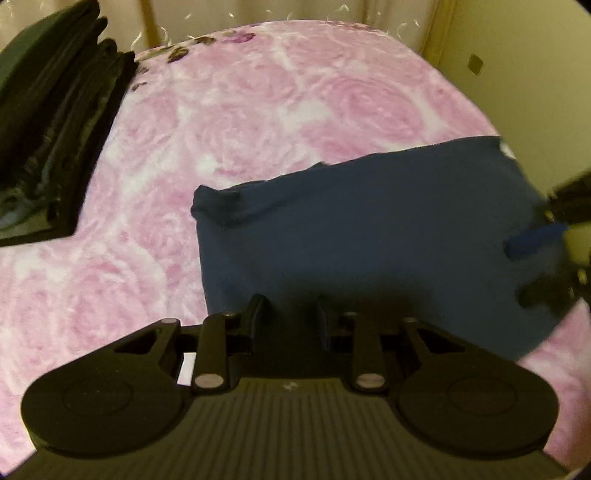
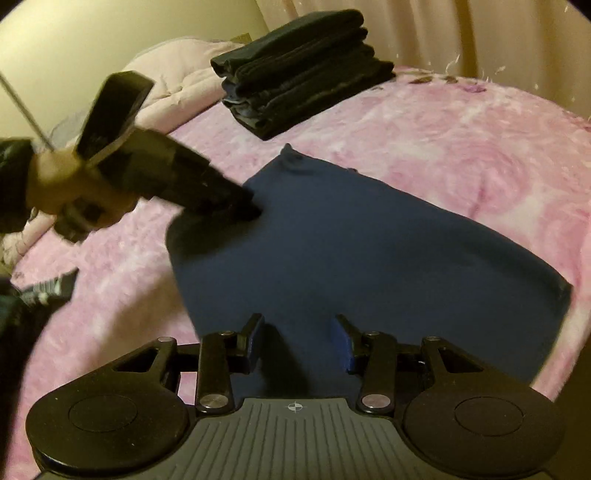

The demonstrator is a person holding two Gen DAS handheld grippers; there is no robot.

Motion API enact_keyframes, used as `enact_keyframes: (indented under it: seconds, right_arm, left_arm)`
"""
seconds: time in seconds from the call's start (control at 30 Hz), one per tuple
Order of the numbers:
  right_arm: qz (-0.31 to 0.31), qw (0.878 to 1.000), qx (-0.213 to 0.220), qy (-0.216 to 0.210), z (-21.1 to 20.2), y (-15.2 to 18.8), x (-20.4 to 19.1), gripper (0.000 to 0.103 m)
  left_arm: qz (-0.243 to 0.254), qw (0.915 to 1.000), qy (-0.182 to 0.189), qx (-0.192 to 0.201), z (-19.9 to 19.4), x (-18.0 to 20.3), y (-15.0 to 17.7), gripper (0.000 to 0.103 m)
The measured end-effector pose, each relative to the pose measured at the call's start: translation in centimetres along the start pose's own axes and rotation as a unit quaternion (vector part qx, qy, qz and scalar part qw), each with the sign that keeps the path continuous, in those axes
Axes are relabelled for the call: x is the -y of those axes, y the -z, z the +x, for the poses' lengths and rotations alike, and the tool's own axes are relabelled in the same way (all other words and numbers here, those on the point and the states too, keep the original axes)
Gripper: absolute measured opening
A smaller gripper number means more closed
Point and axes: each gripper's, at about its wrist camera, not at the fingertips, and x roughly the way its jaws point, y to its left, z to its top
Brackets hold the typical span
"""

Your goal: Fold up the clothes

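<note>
A folded navy blue garment lies flat on the pink bed; it also shows in the right wrist view. My left gripper is open just above the garment's near edge, with nothing between its fingers. In the right wrist view the left gripper touches down on the garment's left part. My right gripper is open over the garment's near edge and holds nothing. In the left wrist view the right gripper is at the garment's right side, blurred.
A stack of folded dark clothes sits at the far left of the pink floral bedspread; it shows at the back in the right wrist view. A pale pink pillow lies by the wall. Curtains hang behind the bed.
</note>
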Motion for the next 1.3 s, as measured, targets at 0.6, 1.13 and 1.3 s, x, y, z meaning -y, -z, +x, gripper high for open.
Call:
enact_keyframes:
  seconds: [0.6,1.13,1.3]
  right_arm:
    - [0.063,0.992,0.023,0.111,-0.6,-3.6,10.0,0.044]
    - [-0.011,0.992,-0.002,0.125,-6.4,-2.5,2.0,0.061]
    - [-0.076,0.995,-0.027,0.052,-5.9,-0.8,-5.1,0.063]
  left_arm:
    - [-0.026,0.9991,-0.023,0.023,3.2,-3.9,-3.9,0.024]
    - [-0.012,0.9965,-0.059,0.057,-2.8,-5.3,-4.2,0.030]
    - [0.055,0.9955,-0.059,0.052,-7.7,-2.4,-0.8,0.029]
